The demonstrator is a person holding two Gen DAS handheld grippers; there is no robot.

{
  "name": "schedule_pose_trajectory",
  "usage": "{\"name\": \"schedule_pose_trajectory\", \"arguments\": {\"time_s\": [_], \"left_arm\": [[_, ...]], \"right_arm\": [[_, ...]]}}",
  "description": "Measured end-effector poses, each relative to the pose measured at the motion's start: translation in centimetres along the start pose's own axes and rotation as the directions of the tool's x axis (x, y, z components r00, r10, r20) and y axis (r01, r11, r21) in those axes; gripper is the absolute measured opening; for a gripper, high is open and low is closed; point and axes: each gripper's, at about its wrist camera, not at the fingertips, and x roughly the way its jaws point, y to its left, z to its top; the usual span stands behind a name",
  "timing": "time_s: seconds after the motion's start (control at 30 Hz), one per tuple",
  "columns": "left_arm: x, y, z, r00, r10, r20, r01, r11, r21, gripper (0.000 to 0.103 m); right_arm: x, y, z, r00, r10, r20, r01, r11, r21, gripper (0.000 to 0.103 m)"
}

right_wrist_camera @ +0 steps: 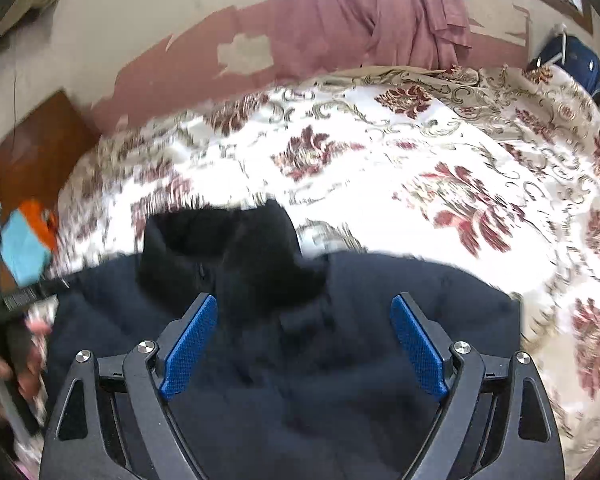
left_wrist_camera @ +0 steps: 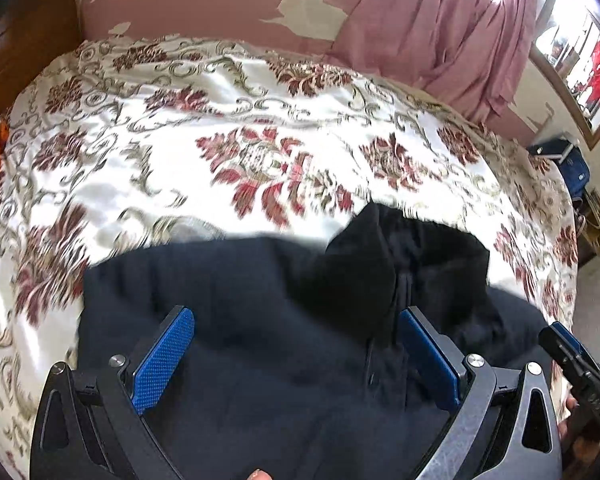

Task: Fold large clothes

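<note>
Jacket [left_wrist_camera: 260, 340] first: in your left wrist view this dark navy, padded, high-collared garment lies on the bed [left_wrist_camera: 220, 128], on the floral bedspread, at the bed's near edge. Your left tongs [left_wrist_camera: 296, 344] hang just over the jacket's chest, spread wide and holding nothing; cloth shows between the two blue pads [left_wrist_camera: 164, 364]. The black collar [left_wrist_camera: 364, 264] stands beyond the tongs and a little to their right, with the zipper line running from it back toward you. So the jacket's long axis runs from you toward the wall beyond the bed, collar at the far end. Your right tongs [left_wrist_camera: 568, 352] show at the jacket's right edge; from this view you cannot tell how they stand.

In your right wrist view the same jacket [right_wrist_camera: 380, 312] fills the lower frame. Your right tongs [right_wrist_camera: 304, 344] are also wide apart and empty, above the jacket's right shoulder region. Here the collar [right_wrist_camera: 228, 248] lies ahead and to the left of the tongs.

Judging by this, each tong sits to its own side of the zipper, so each shoulder or side edge is nearest its own hand; the fold looks not yet begun.
</note>
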Motion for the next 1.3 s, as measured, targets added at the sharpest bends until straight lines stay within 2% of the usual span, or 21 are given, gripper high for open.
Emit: {"name": "schedule_pose_trajectory", "arguments": {"time_s": [0.13,0.33,0.37,0.4,0.43,0.57,0.6,0.63,0.7,0.73,0.83,1.0,1.13,1.3], "left_arm": [[1.8,-1.6,1.6,0.999,-0.025,0.031,0.024,0.999,0.023,0.103],[3.8,-3.8,2.9,0.996,-0.047,0.081,0.038,0.994,0.105,0.099],[4.0,-4.0,3.0,0.994,-0.053,0.094,0.042,0.993,0.112,0.095],[4.2,-4.3,3.2,0.993,-0.063,0.104,0.050,0.992,0.117,0.080],[4.3,-4.4,3.3,0.991,-0.074,0.108,0.061,0.991,0.119,0.063],[5.3,-5.1,3.6,0.989,-0.122,0.083,0.110,0.985,0.130,0.041],[5.6,-5.5,3.6,0.990,-0.116,0.078,0.104,0.984,0.147,0.029],[5.7,-5.8,3.5,0.991,-0.109,0.080,0.095,0.982,0.161,0.021],[5.7,-6.1,3.2,0.992,-0.082,0.091,0.065,0.983,0.174,0.012],[5.5,-5.9,3.1,0.992,-0.083,0.092,0.067,0.984,0.164,0.009],[4.4,-4.8,2.7,0.991,-0.088,0.106,0.074,0.989,0.131,0.007],[1.6,-3.2,1.0,0.989,-0.066,0.136,0.035,0.976,0.215,0.005],[0.0,-0.6,-0.9,0.991,-0.086,0.107,0.061,0.973,0.224,0.005],[-0.4,0.8,-3.5,0.995,-0.092,0.050,0.076,0.963,0.258,0.005]], "right_arm": [[3.2,1.3,2.3,1.000,0.018,-0.002,-0.018,0.999,0.034,0.083],[6.9,1.9,3.7,0.998,0.053,-0.023,-0.051,0.994,0.095,0.055],[7.3,1.8,3.8,0.998,0.057,-0.027,-0.054,0.993,0.102,0.047],[7.9,1.8,3.8,0.998,0.062,-0.028,-0.058,0.992,0.112,0.037],[8.4,1.8,3.8,0.997,0.066,-0.032,-0.062,0.991,0.120,0.033],[9.7,1.8,3.6,0.993,0.107,-0.053,-0.099,0.986,0.136,0.028],[9.7,1.9,3.5,0.993,0.109,-0.052,-0.102,0.987,0.126,0.024],[9.7,2.1,3.4,0.994,0.097,-0.052,-0.091,0.989,0.112,0.022],[9.3,2.2,3.3,0.994,0.096,-0.047,-0.091,0.991,0.096,0.013],[9.0,2.3,3.3,0.995,0.089,-0.044,-0.085,0.993,0.084,0.008],[7.7,2.2,3.1,0.997,0.067,-0.025,-0.066,0.997,0.036,0.006],[4.8,1.2,1.8,0.997,0.070,0.017,-0.070,0.997,-0.016,0.005],[2.6,0.3,-0.5,0.999,0.039,0.026,-0.037,0.995,-0.091,0.005],[1.3,-0.7,-3.2,1.000,0.012,0.005,-0.011,0.984,-0.177,0.004]]}}
